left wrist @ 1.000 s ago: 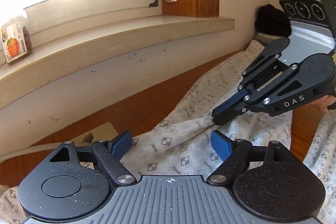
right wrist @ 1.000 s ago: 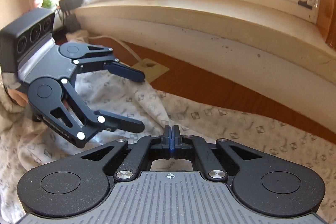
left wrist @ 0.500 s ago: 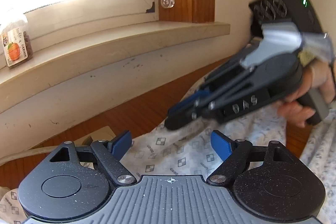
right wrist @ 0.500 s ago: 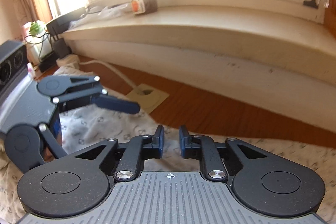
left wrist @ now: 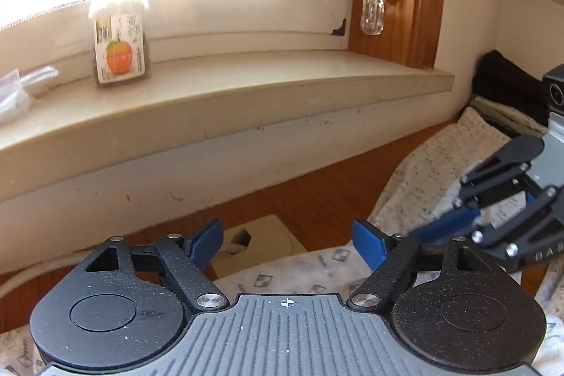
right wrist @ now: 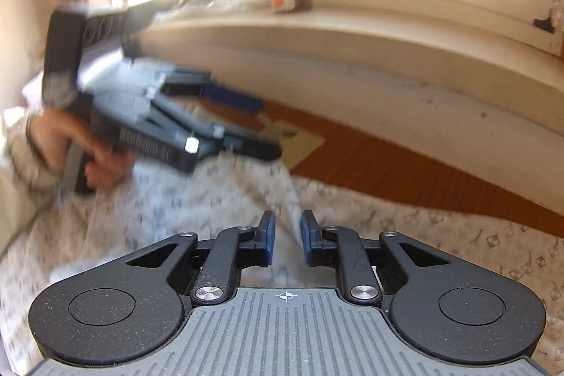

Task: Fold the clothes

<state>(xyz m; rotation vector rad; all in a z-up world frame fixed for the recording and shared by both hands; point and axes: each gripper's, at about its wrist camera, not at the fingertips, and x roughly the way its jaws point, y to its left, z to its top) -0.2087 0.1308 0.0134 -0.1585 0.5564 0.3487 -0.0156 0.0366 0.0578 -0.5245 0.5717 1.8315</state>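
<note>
Releasing: your right tongs [right wrist: 286, 238] were opening, nothing pinched; left tongs [left wrist: 287, 240] gaped, empty. You needed garment [right wrist: 211, 199] edge squarely between pads before clenching.

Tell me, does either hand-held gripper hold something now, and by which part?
Nothing is held. The left hand-held gripper is wide open; the right hand-held gripper is opening, nothing pinched, above the patterned cloth.

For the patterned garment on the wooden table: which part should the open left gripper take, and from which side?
Probably the patterned garment's far hem, where it ends on bare wooden table near the window wall. The left gripper, jaws wide and empty, could come in low from that side, sliding one finger under. The edge there looks thin and exposed; elsewhere the cloth lies flat or bunched.
</note>
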